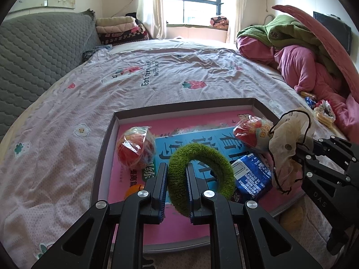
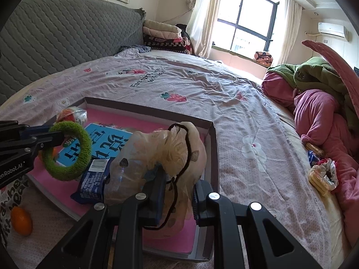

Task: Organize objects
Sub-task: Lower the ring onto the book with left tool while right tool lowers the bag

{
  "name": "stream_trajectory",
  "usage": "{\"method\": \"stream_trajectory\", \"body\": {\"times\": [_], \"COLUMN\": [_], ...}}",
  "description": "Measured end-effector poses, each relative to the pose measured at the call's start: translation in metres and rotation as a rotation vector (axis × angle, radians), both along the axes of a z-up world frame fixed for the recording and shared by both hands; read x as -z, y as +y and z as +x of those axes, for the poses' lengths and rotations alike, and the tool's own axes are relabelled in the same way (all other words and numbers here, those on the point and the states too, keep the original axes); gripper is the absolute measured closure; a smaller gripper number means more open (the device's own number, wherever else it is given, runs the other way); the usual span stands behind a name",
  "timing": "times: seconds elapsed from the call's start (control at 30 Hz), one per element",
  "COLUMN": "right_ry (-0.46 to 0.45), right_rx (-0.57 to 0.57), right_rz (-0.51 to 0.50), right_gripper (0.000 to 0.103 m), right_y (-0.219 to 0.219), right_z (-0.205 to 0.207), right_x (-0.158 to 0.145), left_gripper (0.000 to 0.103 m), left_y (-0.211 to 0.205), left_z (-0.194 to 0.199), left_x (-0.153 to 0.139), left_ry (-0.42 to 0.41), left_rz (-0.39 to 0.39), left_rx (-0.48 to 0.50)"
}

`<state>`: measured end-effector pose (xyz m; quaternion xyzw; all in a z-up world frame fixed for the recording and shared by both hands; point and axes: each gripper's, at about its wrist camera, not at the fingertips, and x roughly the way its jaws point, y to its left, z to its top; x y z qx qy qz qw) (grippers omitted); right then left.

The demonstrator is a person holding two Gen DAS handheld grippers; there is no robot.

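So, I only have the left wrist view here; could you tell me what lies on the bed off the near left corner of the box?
Observer: An orange lies on the bedsheet there, outside the box.
Operator: Thanks. Is the right gripper really clamped on that beige scrunchie?
Observer: Yes, the right gripper is shut on the beige scrunchie, fabric bunched between its fingers.
Operator: And the green one?
Observer: From the side, the green scrunchie hangs above the box floor, held by the left gripper.
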<state>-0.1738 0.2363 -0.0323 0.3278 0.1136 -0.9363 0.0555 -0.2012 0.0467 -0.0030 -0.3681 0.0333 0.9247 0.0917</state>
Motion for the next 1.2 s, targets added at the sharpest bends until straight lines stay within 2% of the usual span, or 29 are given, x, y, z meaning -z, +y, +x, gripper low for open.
{"method": "stream_trajectory", "body": {"times": [0.37, 0.53, 0.7, 0.83, 1.2], "right_ry": [-0.051, -0.063, -0.055, -0.056, -0.079], "right_rx": [0.017, 0.020, 0.024, 0.022, 0.029], "right_rz": [-0.068, -0.064, -0.079, -0.099, -0.065], "right_gripper": [0.082, 0.075, 0.061, 0.059, 0.057], "right_y": [0.008, 0.009, 0.013, 0.014, 0.019], "right_z": [0.000, 0.002, 0.005, 0.004, 0.007], "right_x": [0.007, 0.009, 0.004, 0.000, -0.004], "left_gripper": [0.087, 0.087, 0.087, 0.087, 0.082], "left_y": [-0.001, 0.001, 0.001, 0.001, -0.001], "left_z": [-0.004, -0.003, -0.003, -0.003, -0.001], "left_x": [0.009, 0.010, 0.009, 0.009, 0.009], "left_ry": [-0.056, -0.061, -0.059, -0.059, -0.076], "left_rz": [-0.010, -0.019, -0.011, -0.013, 0.005], "left_rx": [-0.002, 0.001, 0.004, 0.003, 0.008]}}
